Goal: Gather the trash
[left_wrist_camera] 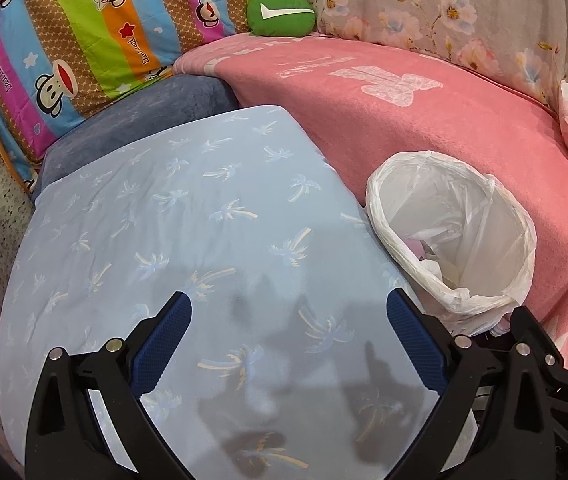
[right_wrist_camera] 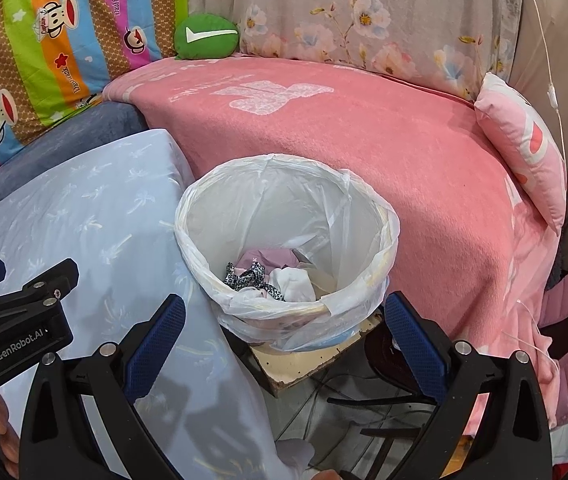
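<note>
- Scanning comes first: you hold both grippers empty, so sweep the pale blue palm-print cloth surface (left_wrist_camera: pixel 188 216) and the pink fleece blanket (right_wrist_camera: pixel 383 152) for loose scraps before you commit either hand.
- No trash shows on the blue cloth or the blanket in either view; judge the collecting as likely near its end, though edges outside the views are hidden.
- Your left gripper (left_wrist_camera: pixel 287 344) stands with its blue-padded jaws spread wide and nothing between them, hovering over the blue cloth.
- Your right gripper (right_wrist_camera: pixel 284 340) is likewise spread wide and empty, aimed at the bin.
- The round bin lined with a white plastic bag (right_wrist_camera: pixel 367 204) sits just beside the blue cloth's edge and against the pink blanket, directly ahead of the right gripper and to the right of the left one.
- Crumpled scraps (right_wrist_camera: pixel 268 276), white, pinkish and black-and-white patterned, lie at the bottom of the liner.
- If you find another piece, pinch it near its middle and release it well inside the rim, so the loose liner does not snag on the pads.
</note>
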A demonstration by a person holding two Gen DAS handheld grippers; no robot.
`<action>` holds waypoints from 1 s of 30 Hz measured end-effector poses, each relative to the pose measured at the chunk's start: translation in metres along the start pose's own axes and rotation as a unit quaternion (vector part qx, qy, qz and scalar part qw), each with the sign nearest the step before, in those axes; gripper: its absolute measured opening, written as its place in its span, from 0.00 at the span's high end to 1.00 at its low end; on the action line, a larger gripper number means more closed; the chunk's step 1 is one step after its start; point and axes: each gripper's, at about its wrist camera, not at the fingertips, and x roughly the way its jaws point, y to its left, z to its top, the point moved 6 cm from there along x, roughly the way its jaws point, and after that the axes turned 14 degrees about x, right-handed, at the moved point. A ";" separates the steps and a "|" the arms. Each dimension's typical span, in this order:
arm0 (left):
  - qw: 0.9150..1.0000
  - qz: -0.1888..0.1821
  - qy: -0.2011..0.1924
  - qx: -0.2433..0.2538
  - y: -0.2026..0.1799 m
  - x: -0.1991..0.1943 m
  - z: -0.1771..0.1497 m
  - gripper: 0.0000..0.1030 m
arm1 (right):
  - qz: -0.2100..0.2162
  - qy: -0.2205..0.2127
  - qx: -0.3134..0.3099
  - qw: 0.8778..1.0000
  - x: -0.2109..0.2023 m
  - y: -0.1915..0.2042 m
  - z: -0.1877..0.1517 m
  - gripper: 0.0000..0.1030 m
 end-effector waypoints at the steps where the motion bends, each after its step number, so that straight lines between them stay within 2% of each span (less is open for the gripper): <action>1: 1.000 0.001 -0.001 0.000 0.000 0.000 0.000 0.09 | 0.000 0.000 0.000 1.000 0.000 -0.001 -0.001 0.06; 30: 1.000 0.004 -0.005 0.015 -0.012 -0.003 0.001 0.09 | -0.002 0.001 0.011 1.000 -0.002 -0.010 0.000 0.06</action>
